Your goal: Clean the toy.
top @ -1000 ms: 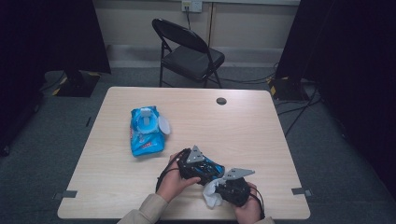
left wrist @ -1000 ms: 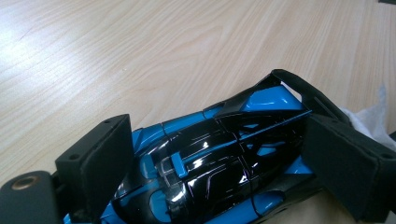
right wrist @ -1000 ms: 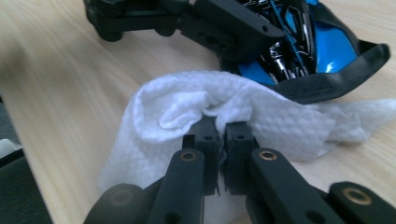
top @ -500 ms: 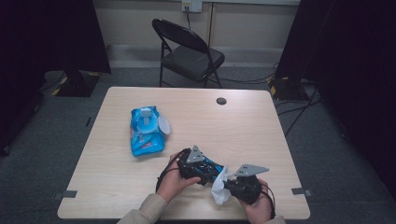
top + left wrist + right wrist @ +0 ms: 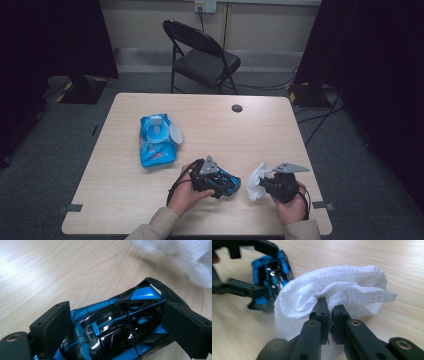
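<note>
Jaws of your left gripper (image 5: 227, 184) clamp the blue toy car (image 5: 117, 327) on the desk (image 5: 125, 195); your right gripper (image 5: 329, 312) pinches a white wipe (image 5: 342, 290) nearby

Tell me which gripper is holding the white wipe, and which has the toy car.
The right gripper holds the white wipe, jaws pinched shut on a fold. The left gripper instead clamps the blue-and-black toy car by its sides, beside the wipe.

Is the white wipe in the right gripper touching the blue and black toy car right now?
Apart. The high view shows bare tabletop between the white wipe and the blue and black toy car held in the left gripper.
</note>
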{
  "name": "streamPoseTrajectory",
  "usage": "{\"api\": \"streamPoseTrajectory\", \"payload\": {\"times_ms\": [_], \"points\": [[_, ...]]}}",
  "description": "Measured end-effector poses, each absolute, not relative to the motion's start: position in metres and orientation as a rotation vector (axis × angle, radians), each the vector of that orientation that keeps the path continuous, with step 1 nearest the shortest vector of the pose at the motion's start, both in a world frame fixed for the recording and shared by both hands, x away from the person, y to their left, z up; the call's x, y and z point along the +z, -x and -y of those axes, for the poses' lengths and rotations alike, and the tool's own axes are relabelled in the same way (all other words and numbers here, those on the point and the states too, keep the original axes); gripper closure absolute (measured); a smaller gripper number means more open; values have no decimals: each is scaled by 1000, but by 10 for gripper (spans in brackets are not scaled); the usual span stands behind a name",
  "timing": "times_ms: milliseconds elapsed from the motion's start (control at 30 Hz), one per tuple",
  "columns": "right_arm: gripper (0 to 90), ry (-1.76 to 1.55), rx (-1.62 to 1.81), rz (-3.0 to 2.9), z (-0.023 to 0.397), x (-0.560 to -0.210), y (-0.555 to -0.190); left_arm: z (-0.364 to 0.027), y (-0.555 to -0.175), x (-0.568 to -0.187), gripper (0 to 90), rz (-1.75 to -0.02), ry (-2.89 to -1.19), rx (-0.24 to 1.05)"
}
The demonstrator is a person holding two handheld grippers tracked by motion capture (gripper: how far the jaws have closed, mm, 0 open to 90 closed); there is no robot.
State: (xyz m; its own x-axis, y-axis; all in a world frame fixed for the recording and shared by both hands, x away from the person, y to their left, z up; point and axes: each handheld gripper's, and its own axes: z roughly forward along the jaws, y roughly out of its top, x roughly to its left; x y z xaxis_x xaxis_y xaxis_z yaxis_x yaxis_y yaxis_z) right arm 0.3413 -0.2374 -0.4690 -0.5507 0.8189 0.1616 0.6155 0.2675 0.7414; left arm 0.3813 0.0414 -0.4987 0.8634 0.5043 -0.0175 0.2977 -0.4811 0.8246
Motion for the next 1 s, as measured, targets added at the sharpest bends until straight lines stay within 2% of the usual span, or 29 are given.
{"api": "streamPoseTrajectory", "payload": {"times_ms": [600, 1000], "points": [[855, -1238, 1024, -2358, 183, -498, -359, -42, -381, -499, 89, -579, -2101, 282], [860, -1216, 1096, -2382, 189, -501, -351, -42, -381, -500, 88, -576, -2094, 282]]}}
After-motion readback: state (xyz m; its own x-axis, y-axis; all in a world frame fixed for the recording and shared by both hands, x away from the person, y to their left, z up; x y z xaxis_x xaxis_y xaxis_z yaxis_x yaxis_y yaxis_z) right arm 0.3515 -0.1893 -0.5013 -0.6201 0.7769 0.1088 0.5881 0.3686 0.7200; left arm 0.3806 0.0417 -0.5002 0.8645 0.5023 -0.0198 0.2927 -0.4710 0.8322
